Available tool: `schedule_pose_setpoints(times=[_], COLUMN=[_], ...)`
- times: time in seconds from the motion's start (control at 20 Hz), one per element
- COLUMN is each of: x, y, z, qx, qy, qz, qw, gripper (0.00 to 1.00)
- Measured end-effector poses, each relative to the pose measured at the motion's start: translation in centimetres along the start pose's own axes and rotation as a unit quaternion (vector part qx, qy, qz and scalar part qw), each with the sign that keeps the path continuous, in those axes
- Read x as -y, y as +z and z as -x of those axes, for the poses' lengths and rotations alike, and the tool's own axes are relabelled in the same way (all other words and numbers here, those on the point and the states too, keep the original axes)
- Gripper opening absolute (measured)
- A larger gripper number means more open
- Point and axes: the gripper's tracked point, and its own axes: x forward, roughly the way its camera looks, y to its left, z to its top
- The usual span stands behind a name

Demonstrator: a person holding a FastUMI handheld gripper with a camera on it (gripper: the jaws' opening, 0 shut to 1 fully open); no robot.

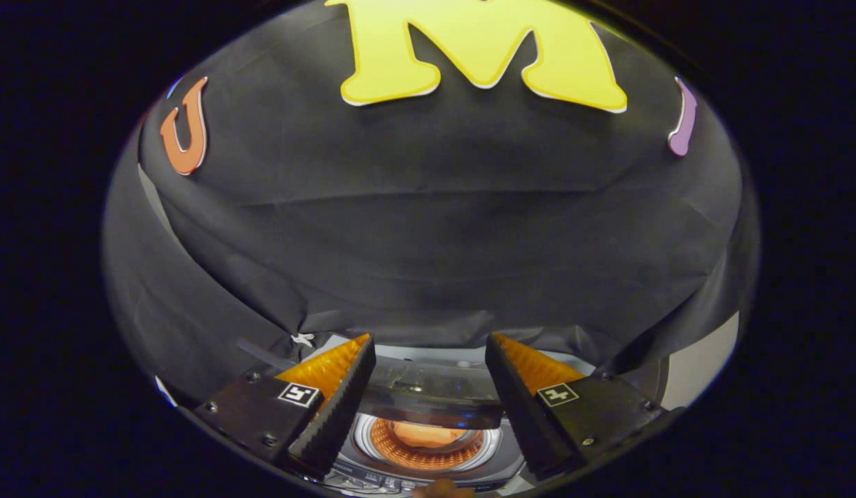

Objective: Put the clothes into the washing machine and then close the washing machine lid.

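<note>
The tool [428, 360] hangs above a small washing machine [428, 477], its two fingers [331, 401] spread well apart with nothing gripped between them. Between the fingers, and a little below their tips, lies the washing machine lid [431, 398], a dark see-through panel that stands partly raised over the opening, spanning nearly the whole gap from one finger to the other; whether either finger touches its edge cannot be told. Below the lid the round drum [428, 443] shows, ringed by a pale metal rim and with a ribbed wall inside. In the drum lie the clothes [424, 434], an orange bundle resting near the middle. Just in front of the drum sits the machine's control strip, too small and blurred to make out. At the nearest edge, in front of the control strip, a fingertip [442, 490] of a person peeks in. Beyond the fingers a black cloth wall [428, 228] rises behind the machine, creased and draped, and to the right of it a pale panel [698, 366] shows past the cloth's edge
</note>
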Motion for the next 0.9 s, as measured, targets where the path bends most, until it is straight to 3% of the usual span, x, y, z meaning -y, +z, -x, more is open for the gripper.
schedule_pose_setpoints(times=[0.45, 0.9], x=[-0.4, -0.4], y=[-2.1, -2.2], z=[-2.7, -2.0], qx=[-0.062, -0.015], qy=[0.006, 0.006], qz=[-0.017, -0.009], qw=[0.998, 1.000], gripper=[1.00, 1.00])
